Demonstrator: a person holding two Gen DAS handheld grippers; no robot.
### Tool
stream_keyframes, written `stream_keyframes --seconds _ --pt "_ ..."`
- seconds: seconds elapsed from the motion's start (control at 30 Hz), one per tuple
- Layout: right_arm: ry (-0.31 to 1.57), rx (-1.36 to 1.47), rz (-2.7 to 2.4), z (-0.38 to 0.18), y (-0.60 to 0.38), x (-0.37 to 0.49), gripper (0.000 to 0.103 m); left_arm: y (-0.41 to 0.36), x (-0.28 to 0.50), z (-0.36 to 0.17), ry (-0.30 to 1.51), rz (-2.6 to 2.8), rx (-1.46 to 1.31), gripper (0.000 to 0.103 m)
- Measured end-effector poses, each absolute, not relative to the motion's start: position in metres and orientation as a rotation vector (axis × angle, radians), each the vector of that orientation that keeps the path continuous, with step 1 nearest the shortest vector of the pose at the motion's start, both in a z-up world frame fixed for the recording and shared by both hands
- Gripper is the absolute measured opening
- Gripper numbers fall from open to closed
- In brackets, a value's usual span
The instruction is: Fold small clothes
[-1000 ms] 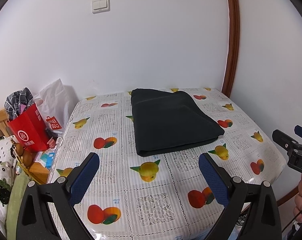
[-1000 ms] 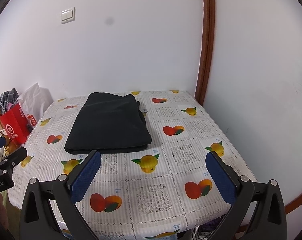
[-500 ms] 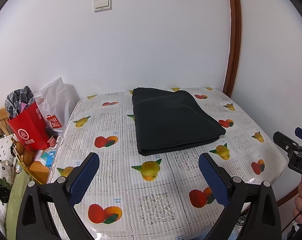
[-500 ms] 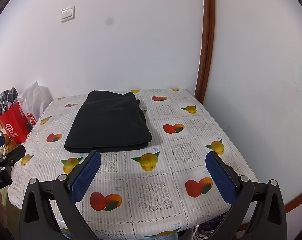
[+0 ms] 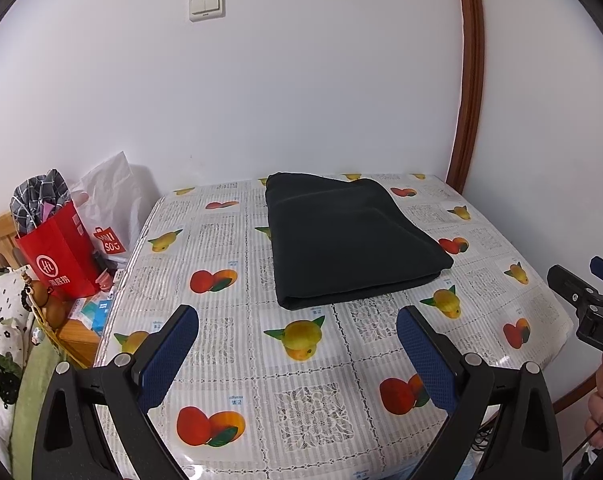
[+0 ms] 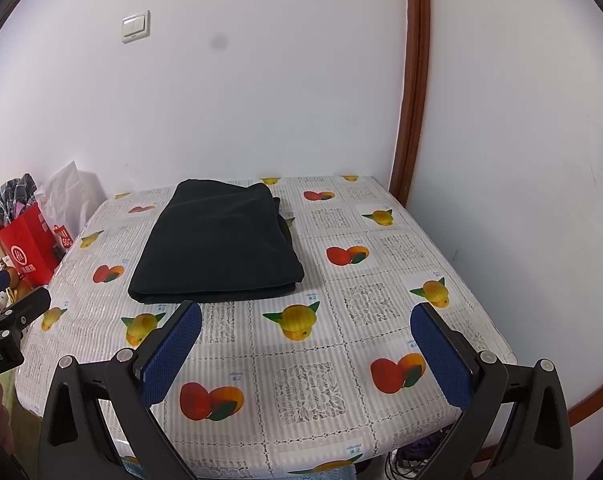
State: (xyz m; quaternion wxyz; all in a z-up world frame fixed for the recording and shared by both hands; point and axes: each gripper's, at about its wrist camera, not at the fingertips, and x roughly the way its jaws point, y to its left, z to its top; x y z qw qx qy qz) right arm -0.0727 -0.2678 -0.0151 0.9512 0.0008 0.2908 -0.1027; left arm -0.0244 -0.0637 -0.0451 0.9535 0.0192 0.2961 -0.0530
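A dark garment [image 5: 349, 240] lies folded into a neat rectangle on the fruit-print tablecloth [image 5: 309, 404], toward the back of the table; it also shows in the right wrist view [image 6: 221, 244]. My left gripper [image 5: 297, 332] is open and empty, held above the table's near edge, short of the garment. My right gripper [image 6: 307, 330] is open and empty, also near the front edge, apart from the garment. The right gripper's tip [image 5: 581, 300] shows at the right edge of the left wrist view, and the left gripper's tip [image 6: 17, 312] at the left edge of the right wrist view.
A red paper bag [image 5: 57, 252] with checked cloth and a white plastic bag [image 5: 109, 196] stand left of the table. White walls close the back and right, with a brown door frame [image 5: 469, 92] at the corner. Clutter and patterned fabric [image 5: 1, 320] lie at the far left.
Both grippers have drawn back and risen slightly, so the table looks a little farther away. The garment has not moved. Both grippers stay open.
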Motion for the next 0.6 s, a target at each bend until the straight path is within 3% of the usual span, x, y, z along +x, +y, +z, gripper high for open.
stream_keyframes --seconds 0.6 --pt "0.587 -0.017 -0.198 -0.0130 -0.2585 -0.0705 0.103 -0.0625 -0.0211 -0.0452 0.594 -0.100 0.035 0.100"
